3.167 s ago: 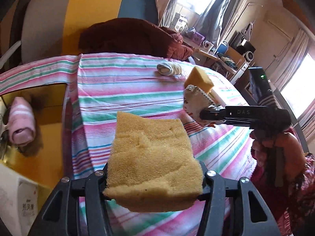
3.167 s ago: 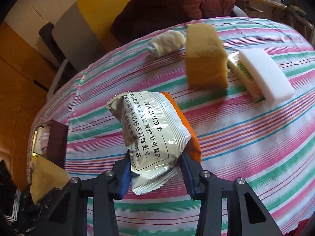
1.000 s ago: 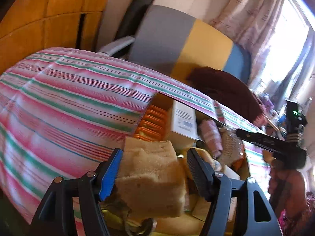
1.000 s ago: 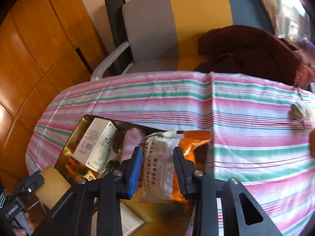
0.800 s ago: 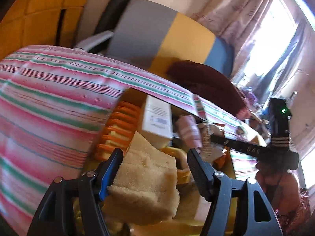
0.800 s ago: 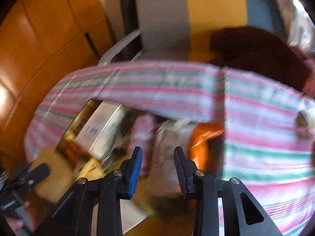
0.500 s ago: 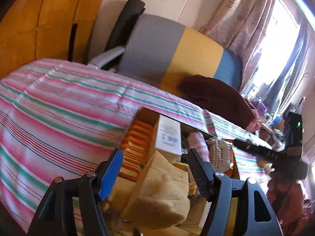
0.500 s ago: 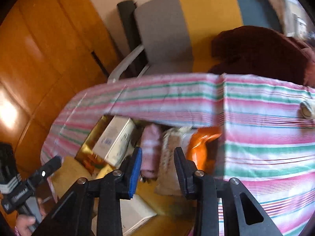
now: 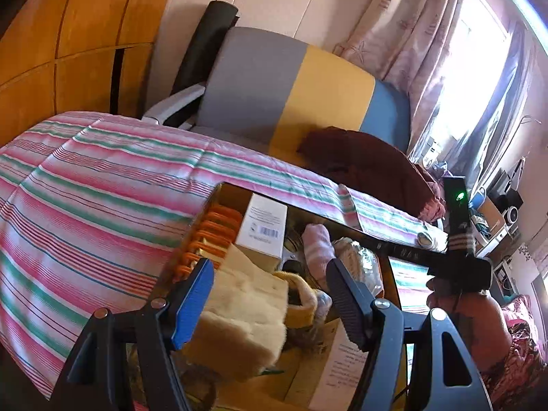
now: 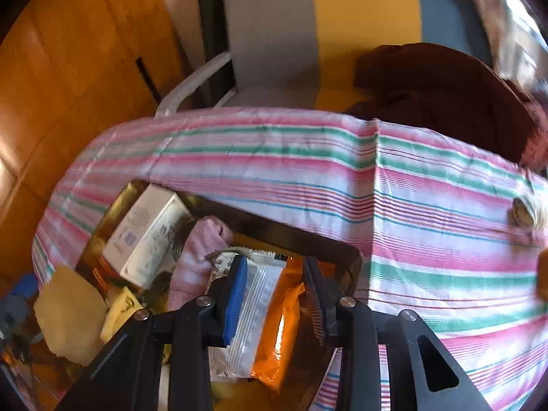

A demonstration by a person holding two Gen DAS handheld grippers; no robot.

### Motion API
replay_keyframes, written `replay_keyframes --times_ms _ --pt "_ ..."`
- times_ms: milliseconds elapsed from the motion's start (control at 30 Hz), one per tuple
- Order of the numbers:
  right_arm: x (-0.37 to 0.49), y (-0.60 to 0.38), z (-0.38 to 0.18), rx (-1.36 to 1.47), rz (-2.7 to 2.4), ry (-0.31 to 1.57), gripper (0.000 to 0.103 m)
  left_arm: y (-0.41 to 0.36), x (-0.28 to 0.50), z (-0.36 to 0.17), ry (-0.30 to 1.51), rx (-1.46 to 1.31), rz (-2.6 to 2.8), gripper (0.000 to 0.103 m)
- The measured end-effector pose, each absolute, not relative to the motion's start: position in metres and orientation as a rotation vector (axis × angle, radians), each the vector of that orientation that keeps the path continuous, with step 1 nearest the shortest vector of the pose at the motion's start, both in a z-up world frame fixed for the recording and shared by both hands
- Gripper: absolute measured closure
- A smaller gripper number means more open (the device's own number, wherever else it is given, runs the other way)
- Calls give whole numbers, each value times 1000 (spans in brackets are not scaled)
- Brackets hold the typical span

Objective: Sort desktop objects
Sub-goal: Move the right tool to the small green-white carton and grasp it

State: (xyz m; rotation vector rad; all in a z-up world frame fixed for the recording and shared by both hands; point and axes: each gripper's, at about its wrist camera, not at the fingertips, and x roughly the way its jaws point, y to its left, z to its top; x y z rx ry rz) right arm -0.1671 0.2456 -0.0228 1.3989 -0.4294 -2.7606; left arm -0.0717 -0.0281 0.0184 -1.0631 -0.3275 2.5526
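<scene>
Both loads have left the tongs since 3.2 s ago, when the left pair clamped the sponge and the right pair pinched the snack packet over the striped cloth; now both sit in the box.

Left tongs (image 9: 270, 294) stand spread wide with nothing between the pads. The yellow sponge (image 9: 239, 315) lies just beyond and below them, close against the blue left pad, tilted among the other contents; whether it touches that pad cannot be told. Just past the sponge is a yellow-rimmed soft item (image 9: 301, 298), and farther ahead a white carton (image 9: 262, 229) beside a row of orange ribs (image 9: 209, 236). Right of the carton lies a pink rolled cloth (image 9: 318, 250).

Right tongs (image 10: 274, 284) are likewise parted and hold nothing. The snack packet (image 10: 263, 315), white and orange, lies directly beneath the gap between the pads, inside the gold box (image 10: 352, 257). To its left are the pink roll and the white carton, and farther left the sponge again, near the other tool.

Around the box spreads the striped cloth (image 10: 428, 226) on the counter, with a small rolled bundle (image 10: 525, 212) far to the right. Beyond the counter stands a grey, yellow and blue chair (image 9: 291, 85) carrying a dark red garment (image 9: 370, 164).
</scene>
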Motion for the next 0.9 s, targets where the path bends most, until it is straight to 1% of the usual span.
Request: replay_keyframes --times_ms 33,67,100,233,400,533,700,767,833,900 --pt "-160 256 -20 1348 -2757 -546 65 -25 -70 17 -318 -1066 2548 34" --pt "-155 263 -16 1312 -2754 -608 60 -23 -69 16 -307 -1066 2548 34" --pt "-150 267 -14 1289 -2759 -643 59 -20 -67 16 -296 -1062 2549 34" --pt "-128 279 -2 1252 -2777 -653 58 -9 -64 17 -294 -1068 2528 32" --pt "-82 295 5 1267 -2829 -701 52 9 -55 19 -280 -1058 2480 32" --pt "-32 303 -2 1332 -2883 -730 49 34 -45 21 -231 -1043 2413 32" --pt "8 311 -16 1552 -2846 -584 47 65 -31 25 -153 -1025 2340 32" --pt "22 320 -13 1667 -2826 -415 45 76 -24 26 -136 -1014 2312 32" --pt "34 326 -7 1790 -2780 -151 45 84 -20 26 -127 -1010 2291 32" --pt "42 332 -5 1900 -2696 74 45 91 -16 26 -128 -1011 2265 32"
